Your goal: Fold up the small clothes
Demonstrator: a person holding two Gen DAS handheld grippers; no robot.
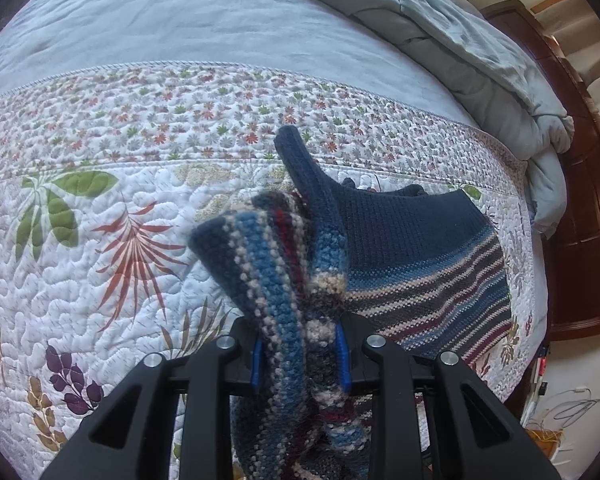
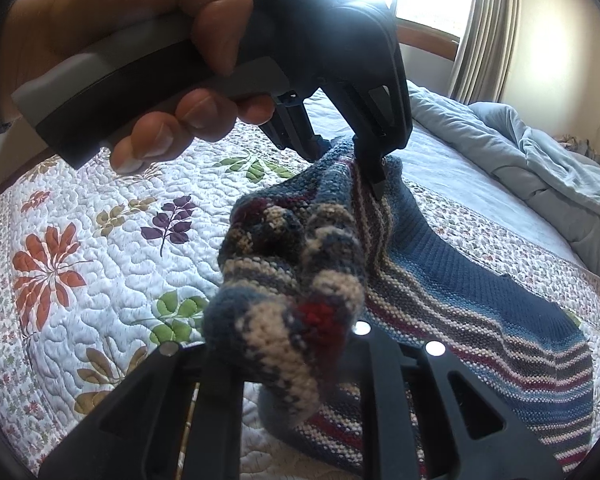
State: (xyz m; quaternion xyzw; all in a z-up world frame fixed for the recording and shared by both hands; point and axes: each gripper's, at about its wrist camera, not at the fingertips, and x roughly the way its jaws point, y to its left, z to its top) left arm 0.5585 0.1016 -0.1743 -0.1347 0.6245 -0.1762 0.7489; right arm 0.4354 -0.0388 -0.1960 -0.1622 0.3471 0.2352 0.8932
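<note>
Nearest the left wrist camera: left gripper [image 1: 300, 360] clamped on a bunched edge of the striped knit garment [image 1: 420, 248], blue-padded fingers [image 1: 342, 360] pressing the folds from both sides. Knit bulging up above the fingers, one dark blue strap end [image 1: 290, 140] standing upright over the bunch. Rest of the garment trailing right and away, lower part draped onto the floral quilt [image 1: 100, 264].

Nearest the right wrist camera: right gripper [image 2: 284, 360] closed on another gathered corner of the same garment [image 2: 480, 320], fingertips hidden under the wool, thick wad of stripes swelling over them. Fabric stretched between the two grips, sagging to the quilt [image 2: 80, 260] on the right.

Further in, seen from the right wrist: left gripper [image 2: 374, 176] pointing steeply down into the raised knit, held by a hand [image 2: 112, 40] wrapped round the grey-and-black handle, thumb on top, fingers curled beneath.

Quilt flat and open left of the garment. Beyond it a plain pale blue sheet [image 1: 180, 28], then a rumpled blue comforter [image 1: 480, 52] heaped along the far right edge. Dark wooden bed frame [image 1: 580, 200] past that; window and curtain [image 2: 484, 28] at the back.
</note>
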